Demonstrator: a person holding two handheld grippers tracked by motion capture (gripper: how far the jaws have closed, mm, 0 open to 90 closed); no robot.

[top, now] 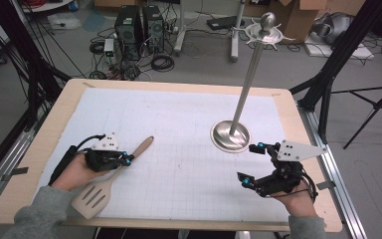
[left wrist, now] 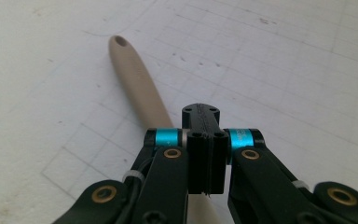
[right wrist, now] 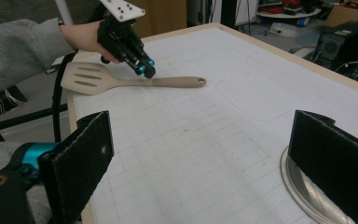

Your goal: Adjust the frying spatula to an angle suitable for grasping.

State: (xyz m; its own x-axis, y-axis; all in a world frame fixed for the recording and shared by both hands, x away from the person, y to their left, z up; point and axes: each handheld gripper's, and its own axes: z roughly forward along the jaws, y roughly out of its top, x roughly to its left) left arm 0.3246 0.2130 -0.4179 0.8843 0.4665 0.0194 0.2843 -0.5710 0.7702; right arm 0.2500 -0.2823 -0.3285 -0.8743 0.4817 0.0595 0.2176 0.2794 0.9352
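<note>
Left gripper view: spatula [left wrist: 137, 86] handle passes under the closed left tool [left wrist: 206, 156].

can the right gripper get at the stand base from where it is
Probably yes. The right gripper has its jaws open, just beside the stand base, with bare mat between them; the spatula lies far off.

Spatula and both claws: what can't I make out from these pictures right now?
- Spatula blade: in the left gripper view the left claw covers it and the bottom edge cuts it off.
- Whether the spatula's handle is clear of the table: too close to tell.
- Stand base: in the right gripper view the right claw jaw and the frame edge hide most of it.
</note>
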